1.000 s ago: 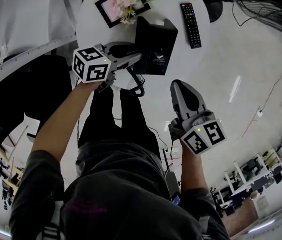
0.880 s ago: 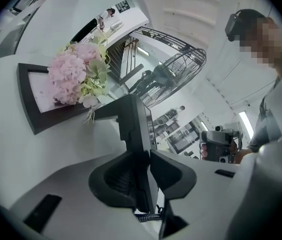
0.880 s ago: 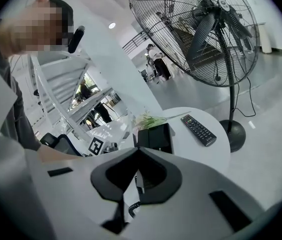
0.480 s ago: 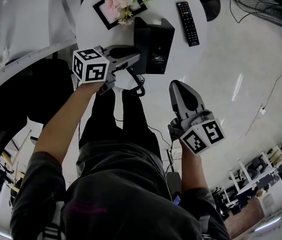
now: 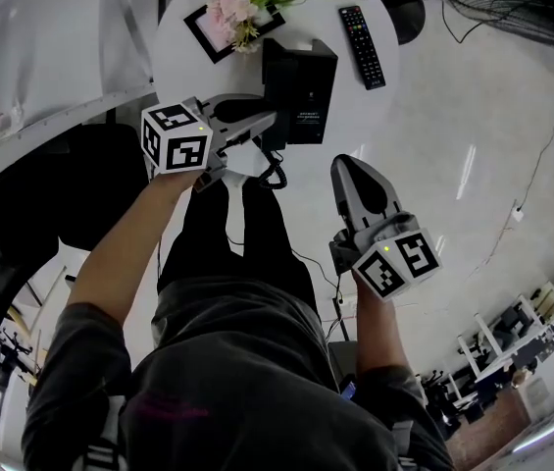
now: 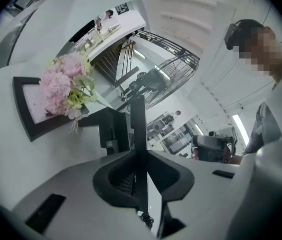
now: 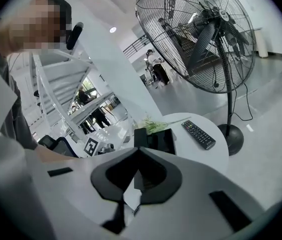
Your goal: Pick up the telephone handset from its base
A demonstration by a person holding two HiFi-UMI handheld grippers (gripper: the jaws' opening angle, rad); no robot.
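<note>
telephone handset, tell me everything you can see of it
The telephone handset is black, plastic by the look of it, and lies roughly level between the jaws of the left gripper, which are closing on it with the pads against its sides. In the left gripper view it shows edge-on as a narrow dark bar. A black coiled cord hangs below it. It sits just left of the black telephone base on the round white table; whether it touches the base cannot be told.
</note>
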